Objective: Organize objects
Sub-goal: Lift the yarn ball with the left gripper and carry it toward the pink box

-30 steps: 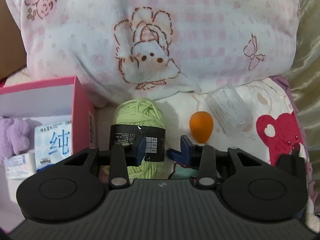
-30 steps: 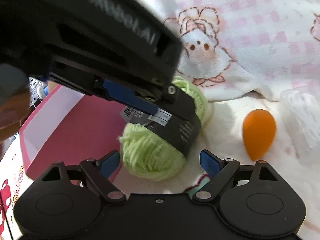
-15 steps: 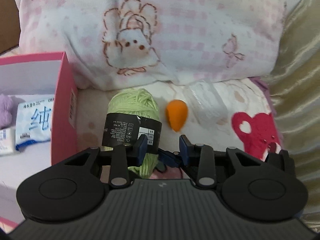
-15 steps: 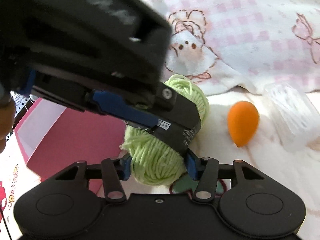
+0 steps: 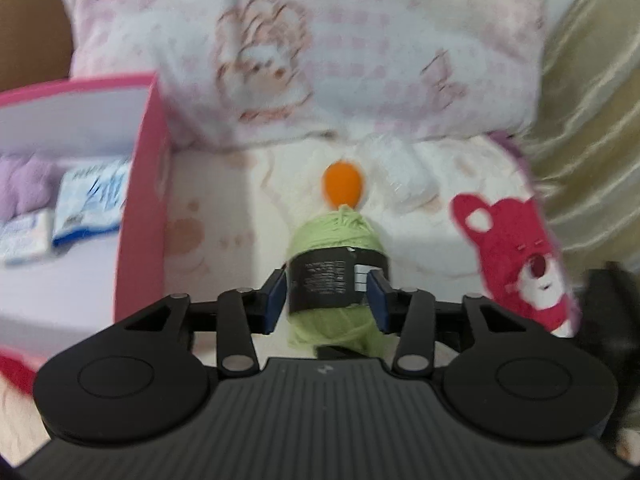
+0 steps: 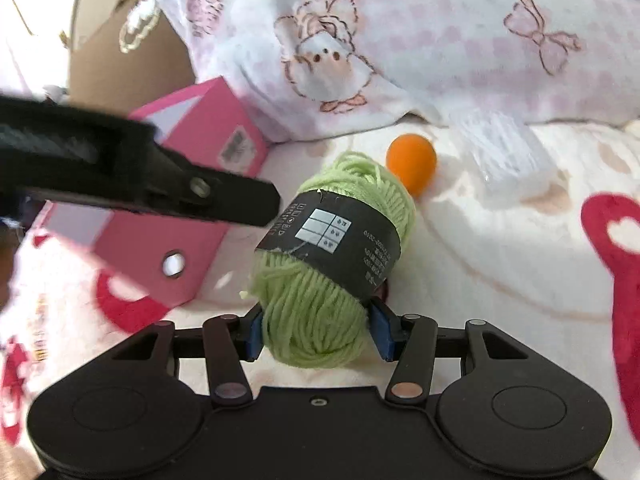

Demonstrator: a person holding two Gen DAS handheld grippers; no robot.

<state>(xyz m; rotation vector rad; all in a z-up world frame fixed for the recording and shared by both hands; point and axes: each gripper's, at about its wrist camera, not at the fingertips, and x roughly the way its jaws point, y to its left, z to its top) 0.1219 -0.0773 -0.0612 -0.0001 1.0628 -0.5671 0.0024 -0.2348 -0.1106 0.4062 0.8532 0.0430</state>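
A green yarn ball (image 6: 316,320) with a black paper label hangs above the bed. My right gripper (image 6: 317,336) is shut on its near end, and both blue pads press into the wool. The yarn ball (image 5: 336,240) also lies between the jaws of my left gripper (image 5: 327,300), which are opening. Their pads stand right beside the label, with a thin gap on the left. In the right wrist view, one black finger (image 6: 224,196) of the left gripper reaches in from the left to the label's edge.
An open pink box (image 5: 140,216) on the left holds a purple plush (image 5: 24,188) and tissue packs (image 5: 92,200). An orange egg-shaped sponge (image 6: 412,160) and a clear plastic case (image 6: 504,152) lie before the pink-checked pillow (image 5: 320,40). Gold fabric (image 5: 592,120) bounds the right.
My right gripper closed from wide open onto the yarn's near end. Both grippers drew back from the pillow with the yarn. The left pads spread, and the yarn now sits centred between them.
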